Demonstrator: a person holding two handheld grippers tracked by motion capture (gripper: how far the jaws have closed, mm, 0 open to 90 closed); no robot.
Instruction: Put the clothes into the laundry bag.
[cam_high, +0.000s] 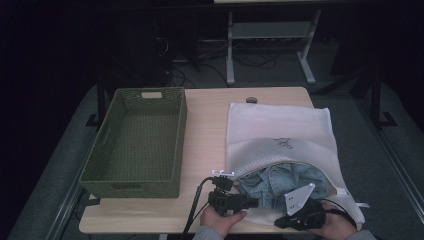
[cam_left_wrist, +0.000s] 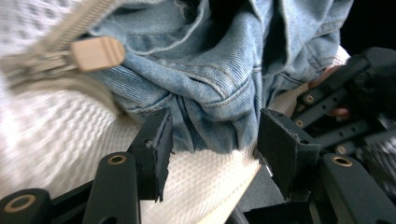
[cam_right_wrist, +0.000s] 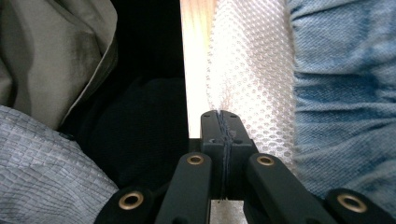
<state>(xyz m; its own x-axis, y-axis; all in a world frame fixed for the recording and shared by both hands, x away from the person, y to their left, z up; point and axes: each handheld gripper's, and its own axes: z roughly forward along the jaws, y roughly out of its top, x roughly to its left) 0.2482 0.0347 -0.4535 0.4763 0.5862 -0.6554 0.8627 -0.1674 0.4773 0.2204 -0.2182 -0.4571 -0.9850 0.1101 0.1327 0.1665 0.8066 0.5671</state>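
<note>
A: Status, biggest items first?

B: Table (cam_high: 210, 125) holds two main things. Green woven basket (cam_high: 134, 142) on the left is bare inside, nothing loaded. White mesh laundry bag (cam_high: 280, 135) lies flat on the right, mouth toward the person, zipper open.

A: And the garment?

B: Denim garment (cam_high: 280, 182) sits in the bag mouth, bunched, partly spilling past the opening. Most of it looks inside the mesh. My read: extraction barely started, transfer to the basket not done.

A: Left gripper?

B: Left gripper (cam_left_wrist: 212, 140) is at the bag mouth, jaws about half apart, standing either side of a denim fold. Pads don't look pressed on it, so no grip there as I see it. Zipper pull (cam_left_wrist: 95, 52) hangs just beside that fold at upper left.

A: Right?

B: Right gripper (cam_right_wrist: 223, 128) has its jaws fully together at the bag's near edge, mesh just beyond the tips, denim beside that. Looks like it pinches the mesh edge to hold the bag down, but I can't confirm fabric between the pads.

A: Left to do?

B: Judging from this: clamp the denim, pull it clear of the bag, drop it in the basket.
</note>
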